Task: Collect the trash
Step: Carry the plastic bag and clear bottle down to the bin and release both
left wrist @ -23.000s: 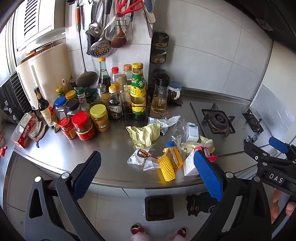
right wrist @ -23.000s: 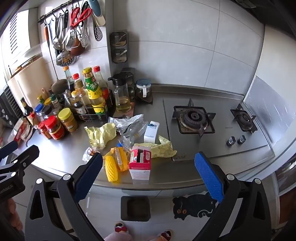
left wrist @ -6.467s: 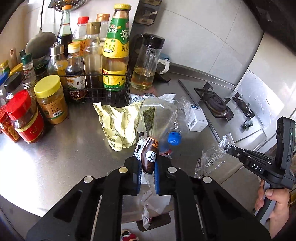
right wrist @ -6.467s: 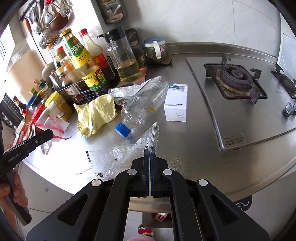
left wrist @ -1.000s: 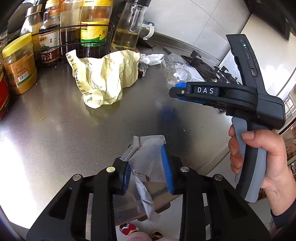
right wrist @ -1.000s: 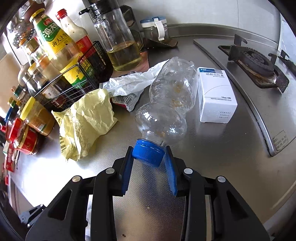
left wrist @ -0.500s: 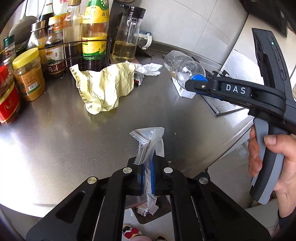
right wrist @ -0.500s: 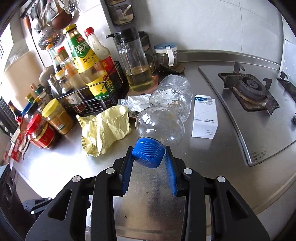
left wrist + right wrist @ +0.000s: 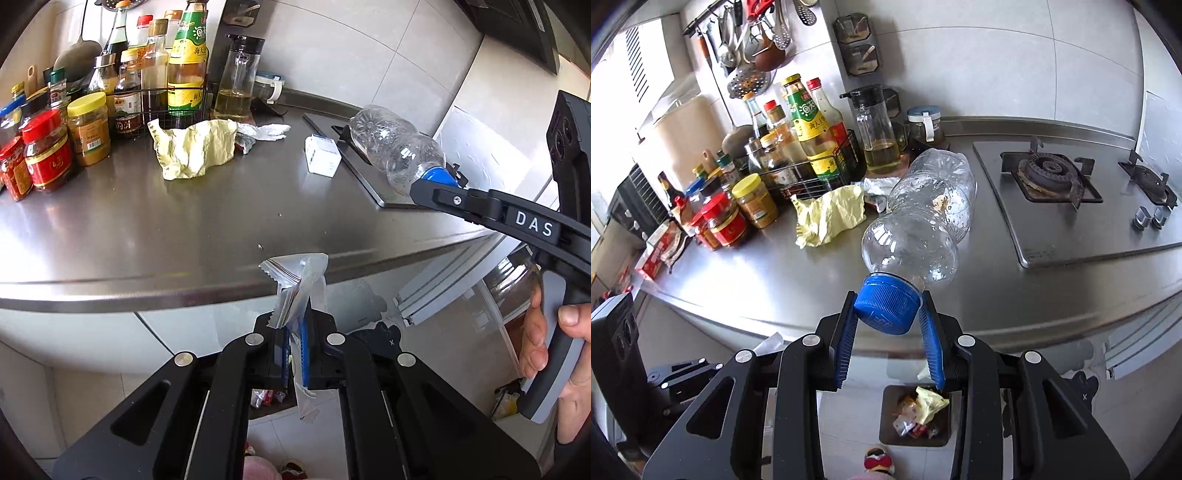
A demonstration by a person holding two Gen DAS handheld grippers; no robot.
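Both claws are carrying trash off the front edge of the desk (image 9: 155, 229). Left claw (image 9: 293, 354) is pinching a clear crinkled wrapper (image 9: 299, 288) flat between its blue pads, jaws nearly touching; the wrapper's serrated top is sticking up above the fingers and its tail is hanging below them. Right claw (image 9: 888, 332) is gripping the blue cap (image 9: 886, 308) of an empty clear plastic bottle (image 9: 919, 221), its pads pressing on either side of the cap and standing partway apart. The bottle is hanging in the air beyond the claw, its base pointing toward the back of the desk. In the left wrist view the same bottle (image 9: 395, 151) is showing at the right, held out from the right claw (image 9: 439, 184), with a person's hand (image 9: 554, 354) wrapping the grey handle.

Below the right claw, on the tiled floor, a dark square bin (image 9: 886, 424) is sitting with yellow paper and small wrappers already in it.

Still lying on the desk are a crumpled yellow paper (image 9: 831, 214), a white wrapper (image 9: 264, 131) just behind it, and a small white box (image 9: 321, 157) near the hob (image 9: 1052, 177). Further back, a wire rack of sauce bottles (image 9: 812, 147), a glass oil jug (image 9: 875, 136) and several red- and yellow-lidded jars (image 9: 66, 147) are standing along the wall, with utensils (image 9: 750, 37) hanging above them.
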